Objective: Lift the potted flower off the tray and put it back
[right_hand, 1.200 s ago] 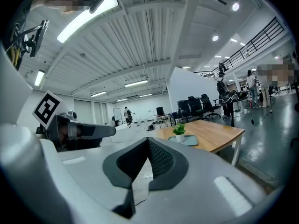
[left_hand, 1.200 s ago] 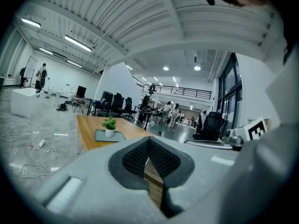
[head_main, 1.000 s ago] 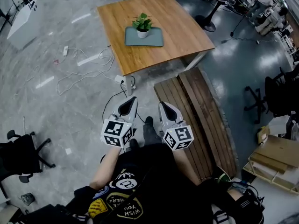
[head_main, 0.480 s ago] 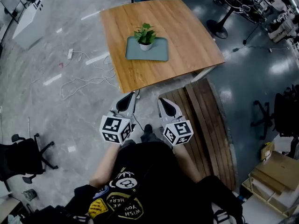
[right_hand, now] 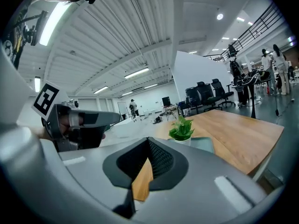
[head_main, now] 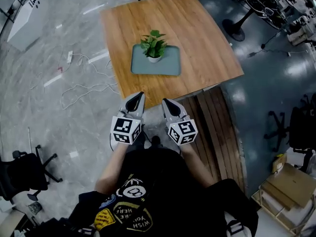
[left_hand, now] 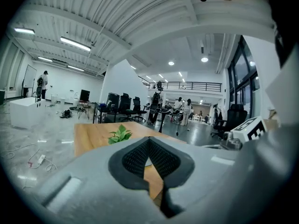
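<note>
The potted flower (head_main: 154, 47), broad green leaves in a small round white pot, stands on the grey, round-cornered tray (head_main: 170, 67) in the middle of the square wood-grain table (head_main: 207, 38). The left gripper (head_main: 138, 96) and right gripper (head_main: 165, 102), smooth grey shells with ribbed black pads, are both pressed together on nothing at the table's near edge. Their cubes (head_main: 126, 130) carry black-and-white square markers. The black shirt (head_main: 158, 181) partly reads "WISH YOU".

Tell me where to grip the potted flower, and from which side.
Grip the white pot at its sides, below the leaves. Come level from the near table edge: the pot stands upright on the tray, and leaves spread over its top.
</note>
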Demonstrator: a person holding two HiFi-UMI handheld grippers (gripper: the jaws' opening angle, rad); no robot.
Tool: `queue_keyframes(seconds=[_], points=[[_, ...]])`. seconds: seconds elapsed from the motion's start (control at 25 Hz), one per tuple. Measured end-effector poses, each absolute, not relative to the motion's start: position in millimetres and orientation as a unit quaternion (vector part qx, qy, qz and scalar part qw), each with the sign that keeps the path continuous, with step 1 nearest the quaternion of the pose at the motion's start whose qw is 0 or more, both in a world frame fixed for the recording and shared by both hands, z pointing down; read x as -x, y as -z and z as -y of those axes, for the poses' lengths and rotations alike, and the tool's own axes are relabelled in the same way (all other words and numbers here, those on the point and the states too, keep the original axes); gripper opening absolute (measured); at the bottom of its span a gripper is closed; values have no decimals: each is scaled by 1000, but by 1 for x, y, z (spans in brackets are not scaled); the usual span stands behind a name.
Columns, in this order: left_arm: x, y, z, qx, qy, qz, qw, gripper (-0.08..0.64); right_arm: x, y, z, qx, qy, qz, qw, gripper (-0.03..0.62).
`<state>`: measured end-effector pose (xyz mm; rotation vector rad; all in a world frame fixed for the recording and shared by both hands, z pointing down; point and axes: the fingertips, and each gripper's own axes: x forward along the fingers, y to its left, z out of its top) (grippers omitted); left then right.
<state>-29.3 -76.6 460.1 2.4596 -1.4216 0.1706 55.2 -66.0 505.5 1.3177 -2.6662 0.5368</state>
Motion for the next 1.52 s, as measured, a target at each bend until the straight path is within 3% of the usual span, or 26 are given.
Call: queue_keyframes(seconds=[0.52,0.8,0.92,1.04,1.2,1.52], points=[[64,-556,217,-875,-92,443,173,-3,-7,-613,225,-503,-180,843,66,3],[72,-611,257,-860,-123,460,184,-3,-10,-694,314,-525,-171,827,107,244],[79,-628,275,-844,-132,483,194,-3,-18,-727,351,-531,-175,818,140,399],[83,-634,283,-836,-132,493,200,-3,-17,-750,383,-516,-187,822,154,506],[84,-635,280,-830,-129,502,206,-3,-11,-757,412,-493,-178,836,162,572],[98,-640,264,-815,-127,517,227,-3,4,-755,438,-489,-150,849,130,552]])
